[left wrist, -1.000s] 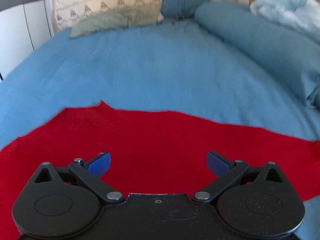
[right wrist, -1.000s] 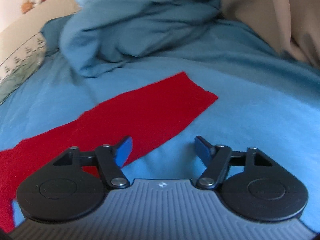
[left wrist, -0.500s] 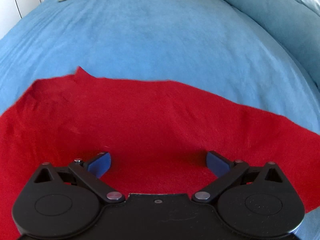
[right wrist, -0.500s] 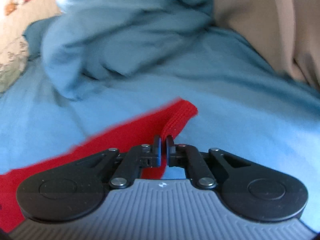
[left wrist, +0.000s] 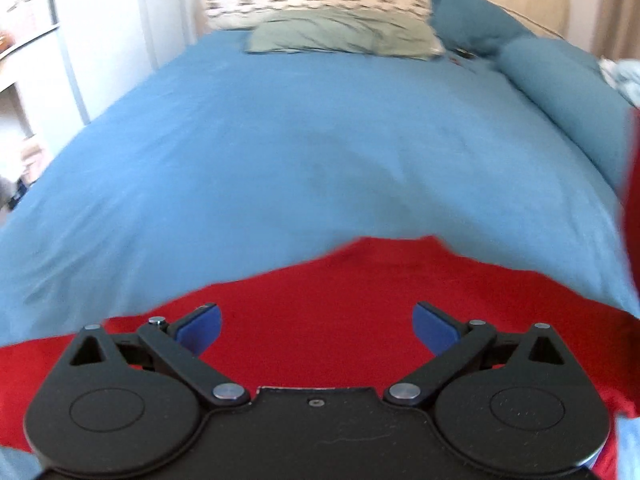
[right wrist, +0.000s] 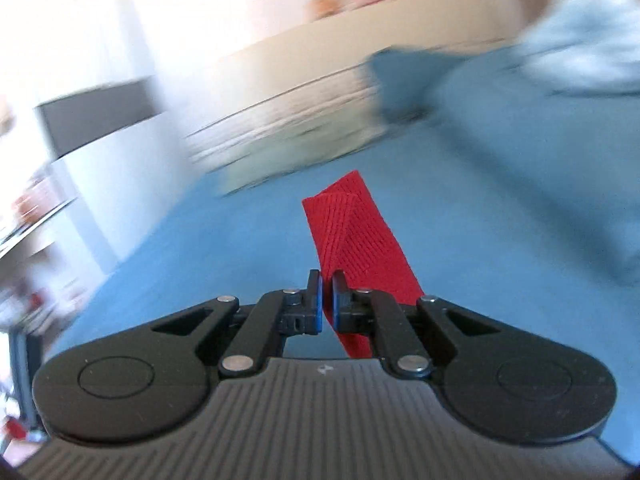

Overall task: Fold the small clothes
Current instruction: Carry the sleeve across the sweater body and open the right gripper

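Note:
A red garment (left wrist: 320,300) lies on the blue bedsheet (left wrist: 300,152) under my left gripper (left wrist: 316,324), which is open and empty just above the cloth. A lifted strip of red cloth shows at the right edge of the left wrist view. My right gripper (right wrist: 327,304) is shut on the ribbed end of the red garment (right wrist: 352,232), which sticks up and forward between the pads and hangs above the bed. The right wrist view is blurred by motion.
A green pillow (left wrist: 340,36) and a patterned pillow (left wrist: 312,0) lie at the head of the bed. A rolled blue duvet (left wrist: 560,88) runs along the right side. White furniture (left wrist: 80,40) stands to the left of the bed.
My right gripper shut on the garment's end, then lifted it and swung to the left. My left gripper stayed open and tilted up, so less red cloth shows ahead.

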`<act>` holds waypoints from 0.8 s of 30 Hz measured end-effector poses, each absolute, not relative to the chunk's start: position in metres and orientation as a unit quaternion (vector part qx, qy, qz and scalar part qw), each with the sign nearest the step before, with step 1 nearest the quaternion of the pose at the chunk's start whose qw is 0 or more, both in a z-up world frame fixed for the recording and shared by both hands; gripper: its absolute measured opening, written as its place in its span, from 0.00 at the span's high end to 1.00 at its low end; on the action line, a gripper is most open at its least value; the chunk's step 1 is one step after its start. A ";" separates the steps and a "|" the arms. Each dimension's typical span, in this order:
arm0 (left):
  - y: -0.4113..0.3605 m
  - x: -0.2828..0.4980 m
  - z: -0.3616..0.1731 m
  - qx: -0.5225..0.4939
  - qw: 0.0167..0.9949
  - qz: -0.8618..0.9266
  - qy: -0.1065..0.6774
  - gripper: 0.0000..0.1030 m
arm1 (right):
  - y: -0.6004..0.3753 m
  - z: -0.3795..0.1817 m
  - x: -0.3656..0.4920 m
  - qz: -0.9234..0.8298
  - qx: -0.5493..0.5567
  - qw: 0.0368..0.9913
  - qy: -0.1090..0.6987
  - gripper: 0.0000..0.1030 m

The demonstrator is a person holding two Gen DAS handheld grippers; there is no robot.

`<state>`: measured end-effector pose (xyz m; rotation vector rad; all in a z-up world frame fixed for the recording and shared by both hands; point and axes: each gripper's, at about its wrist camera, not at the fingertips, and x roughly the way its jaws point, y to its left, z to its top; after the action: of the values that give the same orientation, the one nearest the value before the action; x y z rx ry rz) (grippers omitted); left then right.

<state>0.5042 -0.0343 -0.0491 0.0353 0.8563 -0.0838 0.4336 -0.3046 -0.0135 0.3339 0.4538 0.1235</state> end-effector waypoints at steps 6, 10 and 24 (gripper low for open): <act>0.051 0.481 -0.076 -0.029 0.900 -0.016 0.435 0.00 | -0.159 -0.117 0.446 0.173 0.046 0.932 0.315 0.81; 0.078 0.478 -0.095 -0.046 0.888 -0.013 0.457 0.00 | -0.127 -0.160 0.433 0.185 0.010 0.918 0.350 0.80; 0.022 0.469 -0.090 -0.073 0.864 -0.100 0.489 0.01 | -0.180 -0.118 0.401 0.129 -0.033 0.921 0.365 0.18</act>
<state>0.4691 0.0220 -0.0903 -0.1540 1.0245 -0.2093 0.4009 -0.1803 -0.1176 -0.0674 0.7497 0.2656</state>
